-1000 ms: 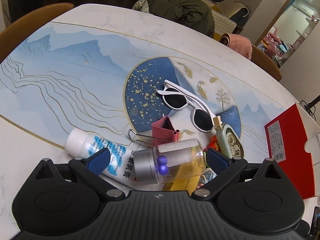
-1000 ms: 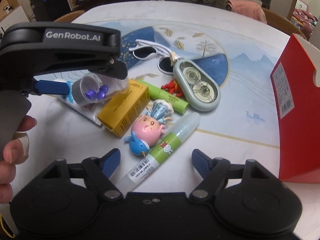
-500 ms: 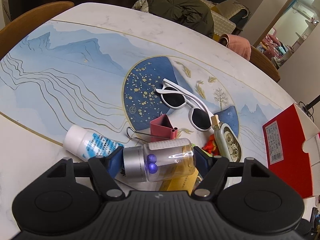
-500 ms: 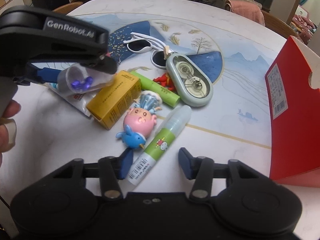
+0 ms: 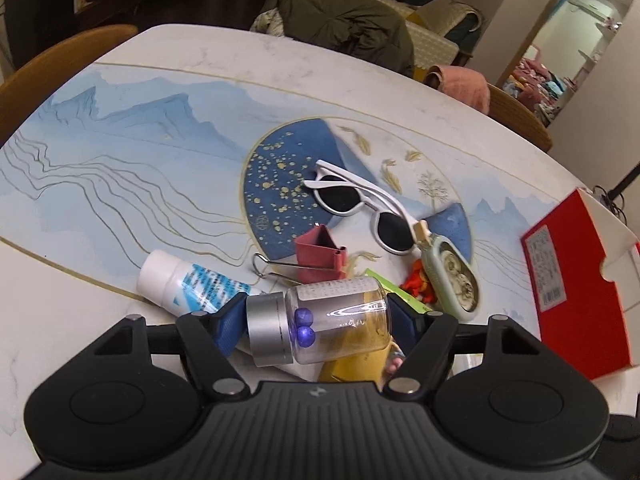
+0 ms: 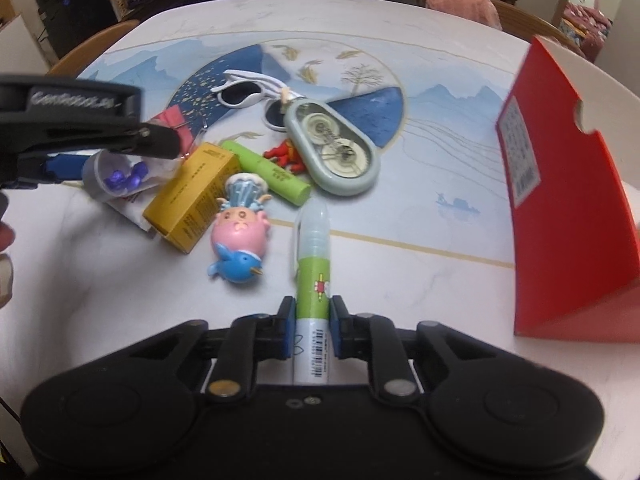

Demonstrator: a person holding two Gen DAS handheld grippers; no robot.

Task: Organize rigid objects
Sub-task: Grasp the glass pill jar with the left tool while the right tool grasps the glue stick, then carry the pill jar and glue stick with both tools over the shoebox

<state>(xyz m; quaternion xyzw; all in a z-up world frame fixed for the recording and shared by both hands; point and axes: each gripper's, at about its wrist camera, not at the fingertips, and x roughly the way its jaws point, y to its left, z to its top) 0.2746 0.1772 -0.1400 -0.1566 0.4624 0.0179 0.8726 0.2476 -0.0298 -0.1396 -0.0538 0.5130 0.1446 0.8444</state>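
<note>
Both sets of jaws are loaded now. My right gripper (image 6: 311, 330) has clamped down on the green-and-white glue pen (image 6: 313, 280); a second ago it was spread wide with the pen just lying loose between the pads, so that one's properly pinched near its barcode end. My left gripper (image 5: 316, 320) closed in too, going from wide open to squeezing the little clear jar (image 5: 320, 324) end to end, one pad on the silver cap and the other on the base, purple beads rattling inside. It looks lifted a touch off the pile, over the yellow box (image 6: 192, 196).

So for the tidy-up, I reckon that's two rigid bits secured at once, and the obvious place for them is the red box (image 6: 560, 200) standing off to my right. Nothing's gone in yet as far as I can see.

Pose-wise, both hands are tipped steeply down at the table (image 5: 120, 140), side by side. In the right wrist view the left gripper pokes in from the left edge with some fingers (image 6: 4, 256) of the person's hand showing below it.

Still sitting in the heap: white sunglasses (image 5: 360, 204), the pink binder clip (image 5: 320, 256), a white tube (image 5: 188, 280), the pale green tape dispenser (image 6: 332, 152), a green stick (image 6: 268, 172), and the pink-and-blue toy (image 6: 240, 232).
</note>
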